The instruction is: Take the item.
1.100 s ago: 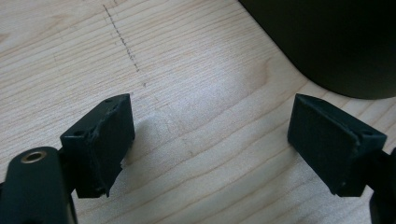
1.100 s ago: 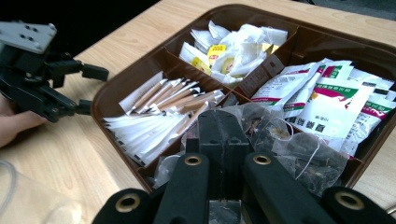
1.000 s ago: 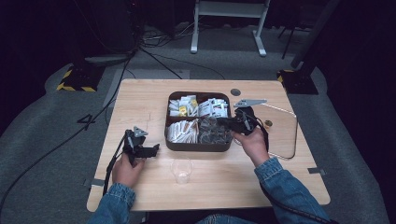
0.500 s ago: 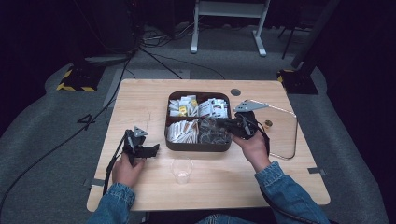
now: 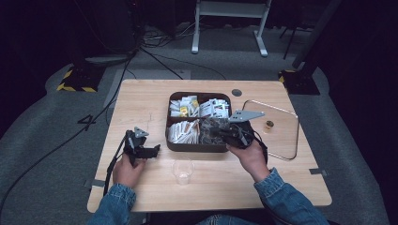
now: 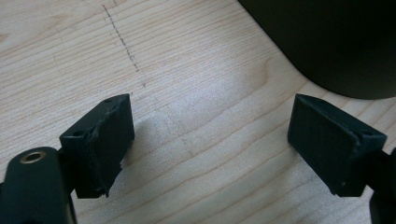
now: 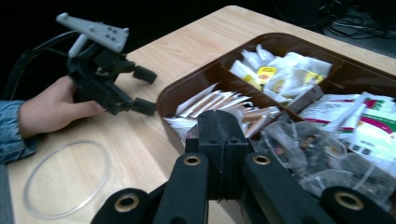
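Table [image 5: 141, 101] of pale wood spans the middle of the high view, with grey floor around it. Glass lid [image 5: 286, 140] lies flat at centre right of that frame, a small knob on it. Brown tray [image 5: 170, 140], four compartments, sits at frame centre: white packets in the upper two, paper sticks in the lower left, clear crinkled bags [image 5: 212, 131] in the lower right. Right gripper [image 5: 219, 132] hangs over that lower-right compartment; in the right gripper view its jaws stand pressed flat together at centre bottom, and no bag can be made out between them, so whether it holds anything thin I cannot tell. The bags [image 7: 317, 158] lie immediately right of the jaw tips in that view, heaped with no clear long axis. Left gripper [image 5: 152, 151] rests at lower left of the tray on bare wood, jaws wide apart with nothing between them; in the left gripper view the tray wall [image 6: 336, 42] fills the upper right corner. Clear plastic cup [image 5: 182, 169] stands upright at lower centre, between the two hands, just below the tray. Judgement: the right gripper is the nearer to the bags, which sit at its tips; the cup lies down-frame and left of it, nearer the left gripper.
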The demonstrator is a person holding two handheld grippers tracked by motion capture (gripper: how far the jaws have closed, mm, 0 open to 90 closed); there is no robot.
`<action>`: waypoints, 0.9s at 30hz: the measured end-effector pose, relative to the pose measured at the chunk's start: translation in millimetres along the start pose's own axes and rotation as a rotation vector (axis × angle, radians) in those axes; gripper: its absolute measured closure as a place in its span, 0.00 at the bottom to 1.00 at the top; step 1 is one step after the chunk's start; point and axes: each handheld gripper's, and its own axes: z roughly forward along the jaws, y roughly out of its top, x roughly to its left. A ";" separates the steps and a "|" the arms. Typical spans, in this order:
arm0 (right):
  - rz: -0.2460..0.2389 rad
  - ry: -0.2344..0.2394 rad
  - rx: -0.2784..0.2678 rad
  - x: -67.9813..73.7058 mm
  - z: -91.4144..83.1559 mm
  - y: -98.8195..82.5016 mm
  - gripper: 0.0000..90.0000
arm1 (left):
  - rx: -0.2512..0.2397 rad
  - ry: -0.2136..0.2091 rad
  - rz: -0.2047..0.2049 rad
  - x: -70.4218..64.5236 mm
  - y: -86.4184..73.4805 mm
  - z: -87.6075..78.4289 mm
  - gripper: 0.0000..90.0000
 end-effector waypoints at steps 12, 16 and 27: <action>-0.048 0.090 -0.008 29.2 1.4 2.2 1.00 | -0.001 0.001 -0.003 -1.1 -0.9 -0.7 0.17; -0.072 0.133 -0.001 43.8 5.3 1.1 1.00 | 0.000 0.001 -0.001 -1.1 -1.0 -0.8 0.17; -0.104 0.194 0.015 67.3 13.0 -4.3 1.00 | -0.001 0.000 0.000 -1.0 -0.7 -0.6 0.17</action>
